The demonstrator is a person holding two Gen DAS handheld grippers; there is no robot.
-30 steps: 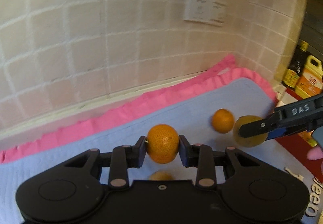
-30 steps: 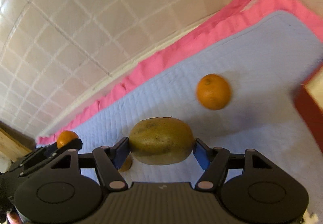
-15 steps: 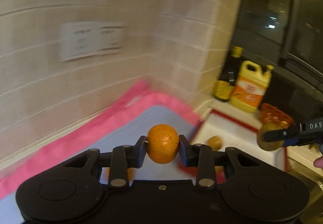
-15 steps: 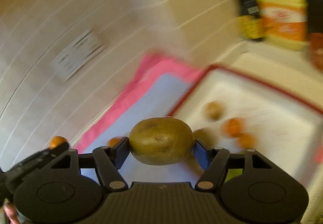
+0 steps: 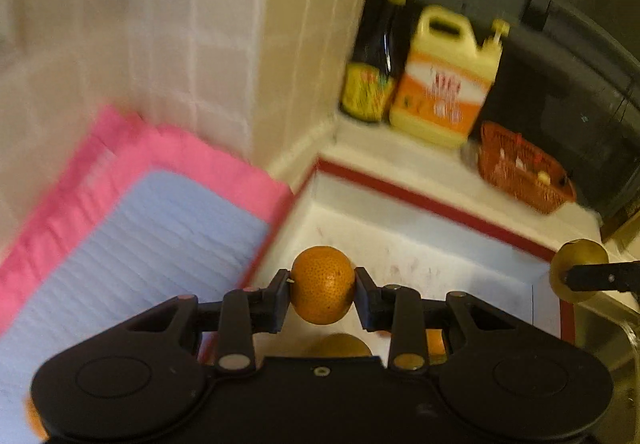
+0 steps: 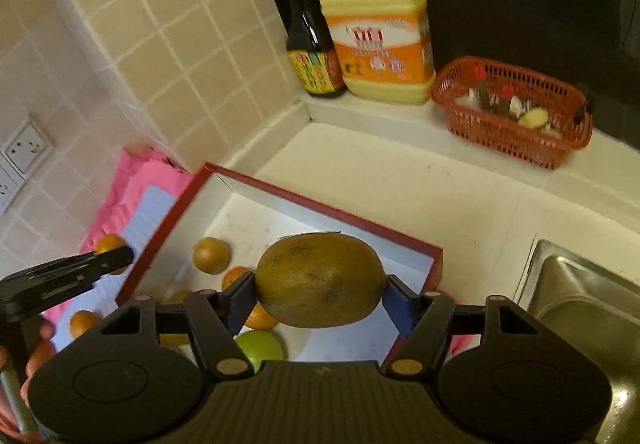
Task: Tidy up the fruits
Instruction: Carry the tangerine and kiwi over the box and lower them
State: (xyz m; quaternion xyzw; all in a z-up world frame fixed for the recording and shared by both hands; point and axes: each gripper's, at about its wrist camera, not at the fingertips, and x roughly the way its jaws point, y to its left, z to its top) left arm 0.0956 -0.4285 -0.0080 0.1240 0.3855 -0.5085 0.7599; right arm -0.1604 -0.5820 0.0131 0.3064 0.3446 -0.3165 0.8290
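Left hand-held gripper (image 5: 322, 285) pinching a small orange (image 5: 322, 285), round, no long axis to tell, low centre of the left wrist frame above the white box with the red rim (image 5: 432, 199). Right hand-held gripper (image 6: 320, 280) clamped on a kiwi (image 6: 320, 280), long axis lying across the frame from pad to pad, low centre of the right wrist view, over the same box. Below it, inside the box: several oranges (image 6: 211, 255) and a green fruit (image 6: 260, 348) at lower centre-left.

Upper right of both views: dark sauce bottle (image 6: 308, 43), yellow jug (image 6: 380, 31), red basket (image 6: 512, 111) on the white worktop (image 6: 400, 179). Steel sink (image 6: 588, 296) at right edge. Pink cloth with blue mat (image 5: 132, 240) at lower left of the left wrist view.

Compared with a second ago: both views swung off the tiled wall and blue mat toward the box and the corner with the bottles; same grips on orange and kiwi, unchanged in width; loose orange on the mat gone from the left wrist view.
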